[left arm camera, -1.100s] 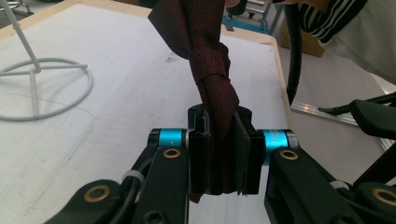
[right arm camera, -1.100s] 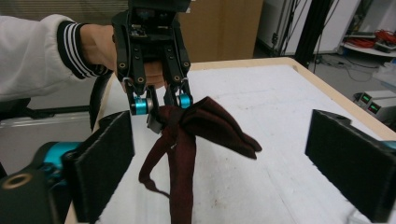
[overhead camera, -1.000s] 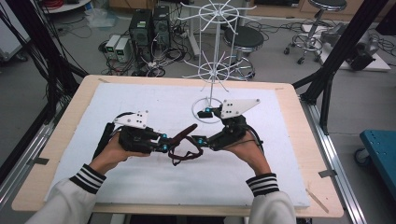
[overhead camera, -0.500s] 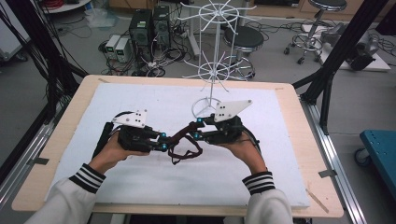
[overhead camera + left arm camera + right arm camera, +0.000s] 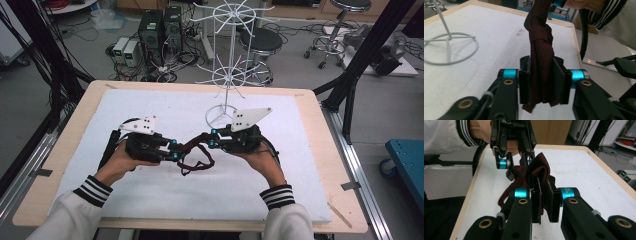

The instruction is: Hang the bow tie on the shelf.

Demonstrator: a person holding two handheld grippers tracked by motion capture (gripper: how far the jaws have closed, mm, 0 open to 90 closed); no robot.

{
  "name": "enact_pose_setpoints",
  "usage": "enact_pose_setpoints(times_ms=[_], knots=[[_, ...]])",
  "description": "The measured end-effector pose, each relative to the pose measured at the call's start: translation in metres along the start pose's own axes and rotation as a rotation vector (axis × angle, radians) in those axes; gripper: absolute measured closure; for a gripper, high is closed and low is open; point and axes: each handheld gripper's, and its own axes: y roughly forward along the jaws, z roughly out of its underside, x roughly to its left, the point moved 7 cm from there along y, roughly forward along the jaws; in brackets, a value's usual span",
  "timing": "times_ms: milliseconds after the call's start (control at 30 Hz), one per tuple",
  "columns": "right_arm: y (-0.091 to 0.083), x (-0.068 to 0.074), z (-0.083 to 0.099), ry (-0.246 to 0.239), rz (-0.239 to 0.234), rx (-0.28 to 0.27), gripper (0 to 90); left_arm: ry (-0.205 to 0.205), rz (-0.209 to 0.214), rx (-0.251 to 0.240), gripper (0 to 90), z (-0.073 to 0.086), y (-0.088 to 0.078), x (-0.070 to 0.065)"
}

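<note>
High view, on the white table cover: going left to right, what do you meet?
Left tongs → dark red cloth, stretched between both tongs → right tongs → base ring of the white wire stand, farther back.

White foam sheet point(image 5: 165, 107) covering a wooden table top point(image 5: 320, 135); a white wire display stand point(image 5: 228, 75) with spoked tiers, its ring base point(image 5: 220, 116) resting on the sheet's far middle. Floor beyond the table: black computer towers point(image 5: 161, 31), two small grey boxes point(image 5: 126, 50) amid tangled cables, two black stools point(image 5: 263, 40). Black frame struts point(image 5: 367, 47) on the right, blue cart point(image 5: 407, 165) at the right edge.
</note>
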Motion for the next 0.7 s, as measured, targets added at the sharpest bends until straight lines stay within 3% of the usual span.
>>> enact_pose_setpoints(times_ms=[67,100,133,200,233,300,333,467,700], knots=[[-0.001,0.0,0.0,0.011,0.001,-0.003,85.1,0.003,-0.021,-0.016,60.6,-0.001,-0.001,0.001],[-0.002,-0.002,0.0,0.004,0.019,-0.006,85.1,0.026,-0.056,-0.024,55.4,-0.002,-0.001,0.004],[-0.003,-0.004,0.0,0.009,0.032,-0.009,85.1,0.034,-0.08,-0.033,43.8,-0.002,-0.001,0.006],[-0.007,-0.006,0.0,0.032,0.048,-0.018,85.1,0.016,-0.137,-0.027,24.1,-0.002,-0.003,0.012],[-0.009,-0.008,-0.001,0.029,0.059,-0.023,85.1,0.008,-0.15,-0.028,21.6,-0.001,-0.005,0.014],[-0.012,-0.01,-0.001,0.039,0.075,-0.03,85.1,-0.027,-0.19,-0.033,5.2,-0.002,-0.007,0.019],[-0.013,-0.011,0.0,0.043,0.084,-0.027,85.1,-0.039,-0.202,-0.037,1.7,-0.002,-0.009,0.021],[-0.017,-0.014,0.0,0.055,0.11,-0.035,85.1,-0.055,-0.225,-0.09,1.7,-0.004,-0.018,0.025],[-0.024,-0.02,-0.001,0.081,0.15,-0.053,85.1,-0.029,-0.272,-0.095,1.7,0.007,-0.028,0.026]])
